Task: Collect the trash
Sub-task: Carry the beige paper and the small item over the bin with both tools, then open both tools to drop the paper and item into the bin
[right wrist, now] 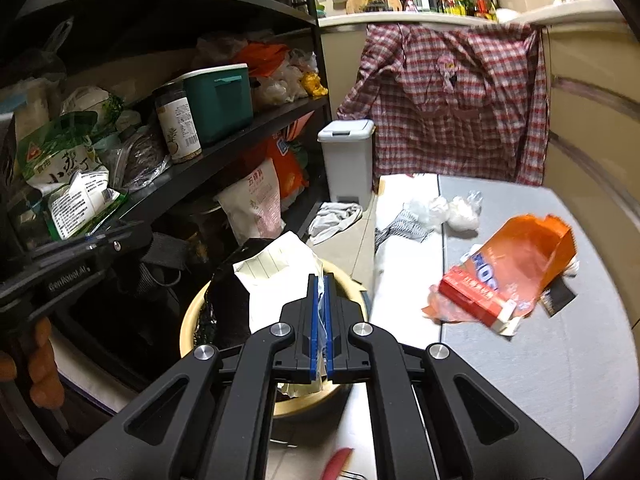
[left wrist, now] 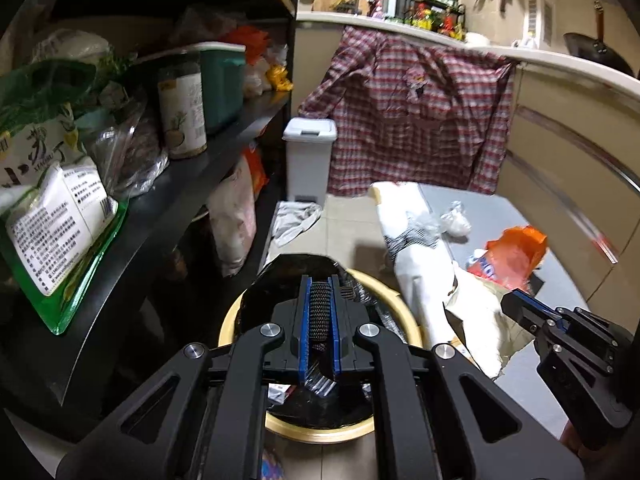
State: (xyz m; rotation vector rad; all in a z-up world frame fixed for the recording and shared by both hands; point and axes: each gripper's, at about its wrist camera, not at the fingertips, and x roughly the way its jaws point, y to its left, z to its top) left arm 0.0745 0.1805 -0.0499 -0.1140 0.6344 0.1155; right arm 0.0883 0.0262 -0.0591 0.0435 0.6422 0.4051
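At nine o'clock in both views a black shelf unit [right wrist: 224,148] carries a green-printed food pouch [left wrist: 52,216], a labelled jar [right wrist: 178,128] and a teal lidded box [right wrist: 222,102]; sacks sit on the shelf below.

At six o'clock in the left wrist view the left tool [left wrist: 320,312] has its blue pads nearly pressed together, pinching the edge of a black bin liner [left wrist: 280,284] that lines a round tan waste basket [left wrist: 320,434] on the tiled floor.

In the right wrist view the right tool [right wrist: 319,304] is pressed together on a sheet of white lined paper [right wrist: 276,276], which hangs over the same basket [right wrist: 192,320] at six o'clock.

At twelve o'clock a white lidded bin [right wrist: 347,156] stands beside a red plaid shirt [right wrist: 452,100] draped from the table [right wrist: 420,20].

At three o'clock more trash lies on a grey mat [right wrist: 540,380]: crumpled white tissue [right wrist: 460,210], an orange plastic bag [right wrist: 528,256] and, touching it, a red and white carton [right wrist: 476,300].
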